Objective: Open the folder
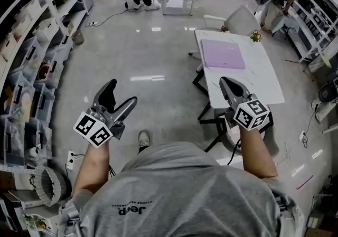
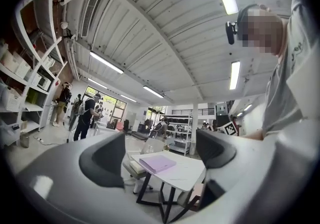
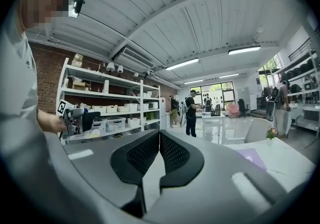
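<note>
Nothing is done yet: the folder [image 1: 224, 54] lies closed on the far table [image 1: 264, 85], left tool [image 1: 117, 106] spread, right tool [image 1: 228, 87] pressed together, empty.

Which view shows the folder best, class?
The head view: the whole closed folder lies flat on the table. The left gripper view shows it small and side-on; the right gripper view catches only a part.

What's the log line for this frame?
phase: pre-approach | folder: closed, flat on table | left gripper: open, empty | right gripper: shut, empty
</note>
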